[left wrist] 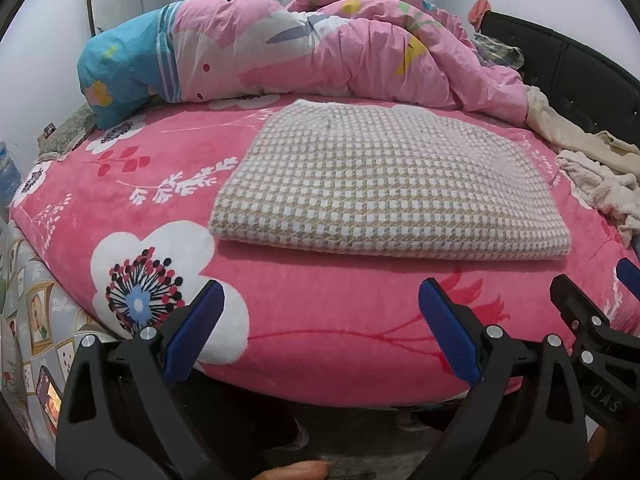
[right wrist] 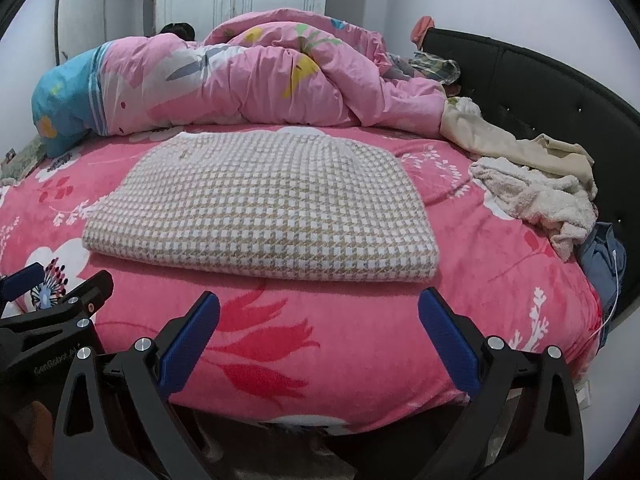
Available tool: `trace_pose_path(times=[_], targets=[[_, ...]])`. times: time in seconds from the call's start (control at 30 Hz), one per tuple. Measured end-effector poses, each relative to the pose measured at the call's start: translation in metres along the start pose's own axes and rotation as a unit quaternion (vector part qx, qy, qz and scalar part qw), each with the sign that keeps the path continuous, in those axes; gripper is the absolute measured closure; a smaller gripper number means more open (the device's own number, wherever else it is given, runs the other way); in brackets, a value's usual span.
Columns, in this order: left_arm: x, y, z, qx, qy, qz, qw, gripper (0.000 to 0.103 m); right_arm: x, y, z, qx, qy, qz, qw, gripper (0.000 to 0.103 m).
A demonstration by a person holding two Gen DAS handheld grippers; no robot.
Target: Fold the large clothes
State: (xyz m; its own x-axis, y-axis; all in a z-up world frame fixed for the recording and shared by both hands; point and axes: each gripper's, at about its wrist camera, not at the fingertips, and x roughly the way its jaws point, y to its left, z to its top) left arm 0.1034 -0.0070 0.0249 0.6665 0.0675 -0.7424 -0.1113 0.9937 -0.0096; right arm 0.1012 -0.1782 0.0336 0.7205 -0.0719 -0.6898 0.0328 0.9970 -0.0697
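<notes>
Checked garment (left wrist: 384,184) lies folded flat, squared; both grippers' jaws wide, empty

A home bedroom: bed (right wrist: 360,360) with floral sheet, rumpled pink duvet (right wrist: 248,80), padded headboard (right wrist: 540,92).

The light is soft and even, and the pink bed cover (left wrist: 320,344) between the jaws looks bright with no glare. Under the bed edge, below the jaws, it is dark and shadowy. Both pictures bulge like a fish's eye, with black corners, and things far past the jaws look a bit fuzzy.
</notes>
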Motion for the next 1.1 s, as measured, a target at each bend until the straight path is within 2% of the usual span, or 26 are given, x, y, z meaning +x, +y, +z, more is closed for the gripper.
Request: trace_pose_path(times=[1.1], targets=[[0.0043, 0.0022, -0.0004, -0.001, 0.006, -0.008, 0.9999, 0.009, 0.0008, -0.0009, 0.0025, -0.006, 0.001, 0.0, 1.0, 0.006]])
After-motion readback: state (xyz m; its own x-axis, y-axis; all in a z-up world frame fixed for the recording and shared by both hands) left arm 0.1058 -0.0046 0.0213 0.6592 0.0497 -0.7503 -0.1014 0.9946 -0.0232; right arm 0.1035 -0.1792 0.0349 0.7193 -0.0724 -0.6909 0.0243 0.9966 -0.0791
